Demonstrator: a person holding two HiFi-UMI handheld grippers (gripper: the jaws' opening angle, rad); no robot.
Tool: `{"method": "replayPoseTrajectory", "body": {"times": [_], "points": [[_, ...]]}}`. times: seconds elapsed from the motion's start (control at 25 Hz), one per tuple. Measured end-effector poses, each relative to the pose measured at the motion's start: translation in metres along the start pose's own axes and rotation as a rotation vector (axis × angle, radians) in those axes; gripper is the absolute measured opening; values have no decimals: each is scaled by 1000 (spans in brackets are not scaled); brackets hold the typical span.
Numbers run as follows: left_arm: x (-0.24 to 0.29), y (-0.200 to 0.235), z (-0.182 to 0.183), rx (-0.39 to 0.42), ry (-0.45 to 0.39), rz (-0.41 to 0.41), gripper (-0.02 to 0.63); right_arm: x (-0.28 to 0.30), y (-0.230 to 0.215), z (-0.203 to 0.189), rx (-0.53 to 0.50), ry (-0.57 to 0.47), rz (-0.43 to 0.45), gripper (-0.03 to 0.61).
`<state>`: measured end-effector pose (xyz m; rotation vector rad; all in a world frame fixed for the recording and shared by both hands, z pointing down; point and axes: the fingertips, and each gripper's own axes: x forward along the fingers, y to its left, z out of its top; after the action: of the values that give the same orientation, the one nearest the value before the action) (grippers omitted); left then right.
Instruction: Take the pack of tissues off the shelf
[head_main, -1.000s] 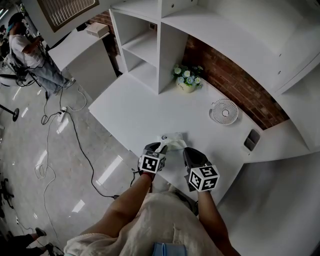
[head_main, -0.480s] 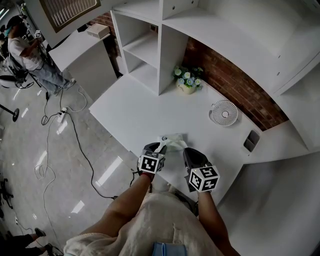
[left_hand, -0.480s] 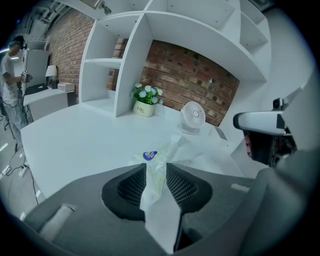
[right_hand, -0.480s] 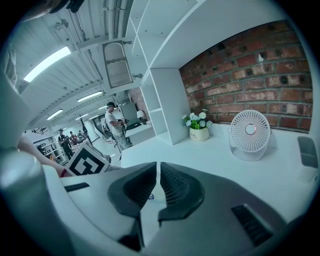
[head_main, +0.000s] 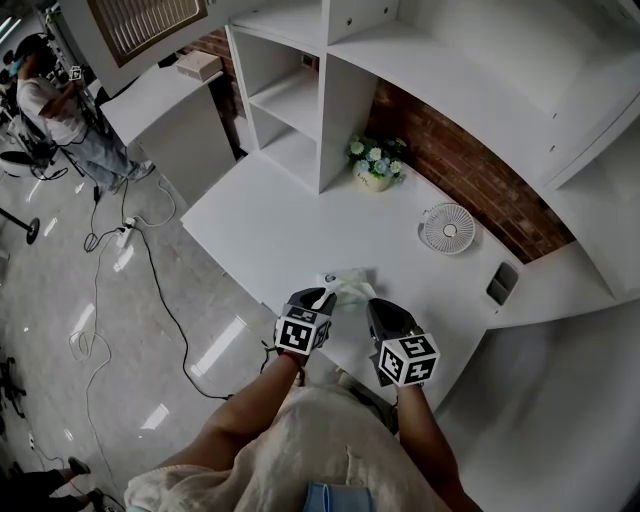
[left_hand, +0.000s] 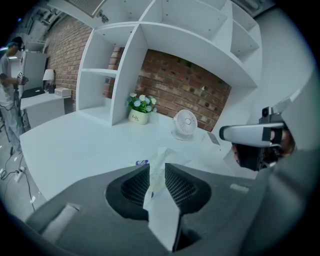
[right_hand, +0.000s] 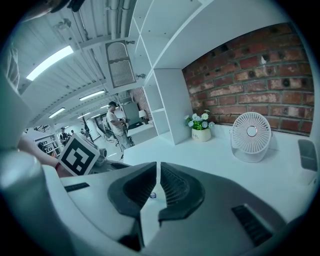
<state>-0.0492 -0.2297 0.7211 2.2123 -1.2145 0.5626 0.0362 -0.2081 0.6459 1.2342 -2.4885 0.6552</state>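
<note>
Pinching a white tissue (left_hand: 161, 155) between its 2 jaws, the left gripper (left_hand: 157, 169) hangs just above the pack of tissues (head_main: 352, 287). The pack lies on the white table (head_main: 260, 220) near its front edge, well apart from the shelf (head_main: 290, 100). Just beside, the right gripper (right_hand: 156, 167) has its jaws drawn together on nothing, facing a small fan (right_hand: 251, 132).

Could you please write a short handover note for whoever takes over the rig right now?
Left gripper: shut on a tissue that sticks out of the pack of tissues.
Right gripper: jaws together, empty, beside the left one.
Pack: on the white counter, just ahead of both grippers, not on the shelf.
Done: pack is off the shelf.
Left: probably only letting go of the tissue.
</note>
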Motion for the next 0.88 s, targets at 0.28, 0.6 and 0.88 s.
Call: {"method": "replayPoseTrajectory", "body": {"times": [0.28,0.6,0.88], "points": [[-18,-18,8,52,-27,-36,61,-5,8,-1,-21,5,18,20],[-43,-39,25,81,-83,-96,17,-13,16,5,-34,-9,26,18],[-65,-52,27,134,-111,-163,9,-21,18,0,-49,21,31,18]]}}
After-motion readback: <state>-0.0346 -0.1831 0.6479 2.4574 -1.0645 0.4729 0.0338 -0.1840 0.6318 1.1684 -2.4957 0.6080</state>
